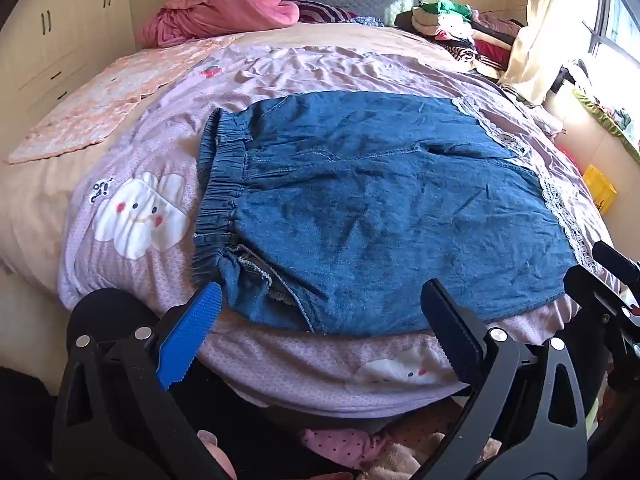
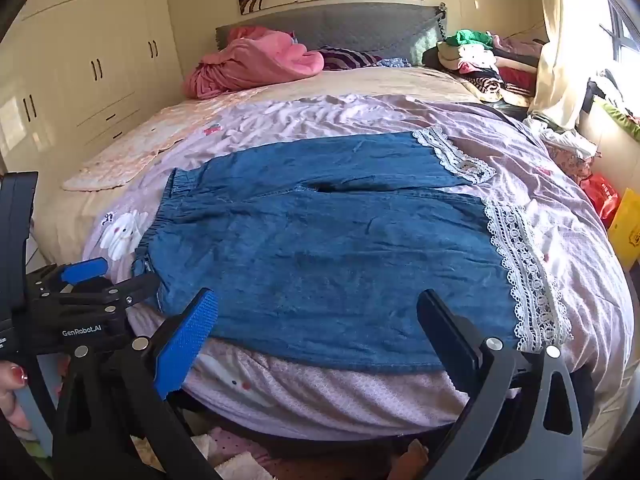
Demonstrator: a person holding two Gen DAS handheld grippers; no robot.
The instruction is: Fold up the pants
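Observation:
Blue denim pants (image 1: 380, 200) (image 2: 328, 248) lie flat across the bed, elastic waistband (image 1: 218, 200) to the left and white lace cuffs (image 2: 520, 272) to the right. My left gripper (image 1: 320, 296) hovers open over the near edge, close to the waistband corner, with nothing between its fingers. My right gripper (image 2: 316, 304) is open over the near leg's lower edge, left of the lace cuff, also holding nothing. The left gripper (image 2: 84, 280) shows at the left of the right wrist view, held by a hand.
The bed carries a lilac quilt (image 1: 280, 360) with cartoon patches, a pink blanket (image 1: 224, 8) at the headboard and stacked clothes (image 1: 460, 28) at the far right. Cupboards (image 2: 80, 80) stand left, a yellow box (image 1: 598, 188) right. Garments (image 1: 360, 448) lie on the floor below.

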